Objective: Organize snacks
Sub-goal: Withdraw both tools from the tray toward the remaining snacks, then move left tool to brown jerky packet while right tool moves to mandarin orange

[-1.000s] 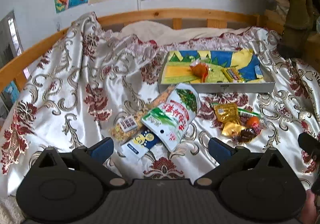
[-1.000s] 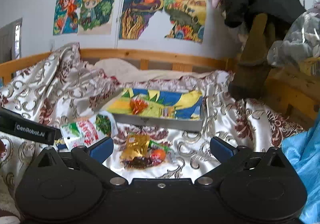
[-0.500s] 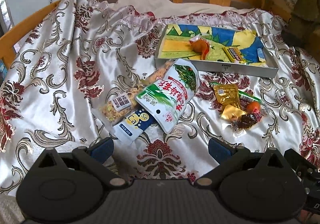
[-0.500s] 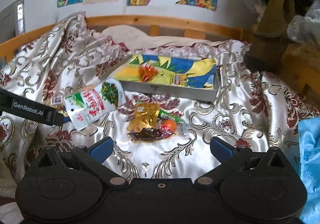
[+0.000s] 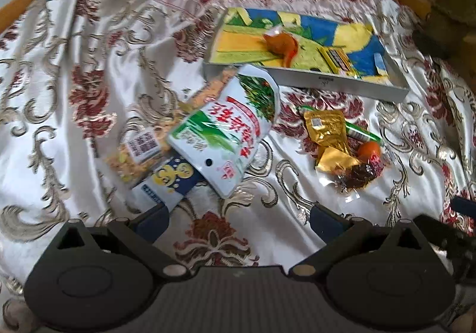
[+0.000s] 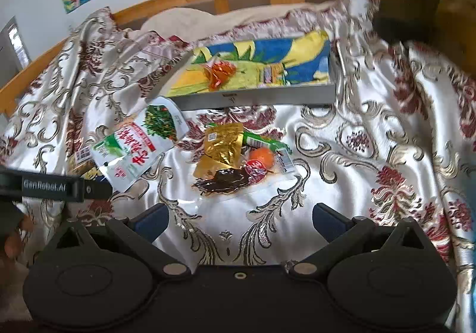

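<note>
Both grippers hover low over the bed, jaws spread wide, nothing between them. Left gripper (image 5: 239,215) faces the left-hand pile; right gripper (image 6: 241,217) faces the right-hand cluster.

Snacks lie on a glossy cream satin bedspread with red and gold floral scrolls (image 5: 89,71), just in front of a shallow grey tray with a blue, yellow and green painted floor (image 6: 255,99). The tray already holds an orange crinkly wrapper (image 5: 282,44) and a small yellow packet (image 5: 336,60).

Left pile: a white and green printed plastic pouch (image 5: 229,133) overlaps a clear bag of yellowish crumbly snack with a white label (image 5: 139,151) and a blue and white sachet with yellow circles (image 5: 168,181).

Right cluster: a crumpled gold foil packet (image 6: 223,144), a thin green stick packet (image 6: 261,142), a small orange round sweet (image 6: 261,156) and a clear pack of dark dried pieces (image 6: 226,181), all touching.

Handling judgement: all items look light, soft and crushable. Film and foil probably slip on satin, so a pinch may push rather than grip. Best hold for the pouch: its flat sealed bottom edge nearest the left gripper. For the foil packet: a raised crumpled corner. The fabric itself risks being caught in the pinch.
</note>
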A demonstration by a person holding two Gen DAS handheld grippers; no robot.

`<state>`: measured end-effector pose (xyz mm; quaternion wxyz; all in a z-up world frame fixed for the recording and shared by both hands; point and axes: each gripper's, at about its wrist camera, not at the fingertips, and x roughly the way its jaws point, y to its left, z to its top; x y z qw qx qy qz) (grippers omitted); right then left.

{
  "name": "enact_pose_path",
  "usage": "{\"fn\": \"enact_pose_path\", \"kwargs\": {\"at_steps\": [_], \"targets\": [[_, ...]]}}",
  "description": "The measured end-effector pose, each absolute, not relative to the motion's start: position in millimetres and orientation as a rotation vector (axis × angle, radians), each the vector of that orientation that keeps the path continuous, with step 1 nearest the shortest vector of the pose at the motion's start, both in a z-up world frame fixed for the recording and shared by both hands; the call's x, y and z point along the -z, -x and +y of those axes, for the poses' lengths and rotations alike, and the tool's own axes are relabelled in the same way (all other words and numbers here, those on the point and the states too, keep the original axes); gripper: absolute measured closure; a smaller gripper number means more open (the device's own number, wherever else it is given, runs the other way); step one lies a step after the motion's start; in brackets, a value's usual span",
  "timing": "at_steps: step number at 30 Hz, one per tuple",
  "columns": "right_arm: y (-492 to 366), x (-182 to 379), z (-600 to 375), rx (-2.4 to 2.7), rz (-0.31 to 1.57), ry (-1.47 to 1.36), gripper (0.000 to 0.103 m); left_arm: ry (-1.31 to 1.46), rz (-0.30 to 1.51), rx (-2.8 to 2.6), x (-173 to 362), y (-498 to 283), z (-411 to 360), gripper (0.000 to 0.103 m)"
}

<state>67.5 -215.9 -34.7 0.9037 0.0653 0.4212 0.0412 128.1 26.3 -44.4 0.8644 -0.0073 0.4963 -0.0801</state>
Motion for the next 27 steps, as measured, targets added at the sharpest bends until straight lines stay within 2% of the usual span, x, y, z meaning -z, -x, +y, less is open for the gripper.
{"fn": "enact_pose_path", "kwargs": {"at_steps": [6, 21, 27], "targets": [[-95, 40, -219, -0.111, 0.883, -0.075, 0.001, 0.019, 1.068, 0.251, 54, -138, 17, 0.0], [-159, 55, -245, -0.226, 0.791, 0.2, 0.001, -0.206, 0.823, 0.584, 62, -144, -51, 0.0], [-173, 62, -255, -0.261, 0.814, 0.178, 0.005, -0.297, 0.773, 0.711, 75, -141, -70, 0.001]]}}
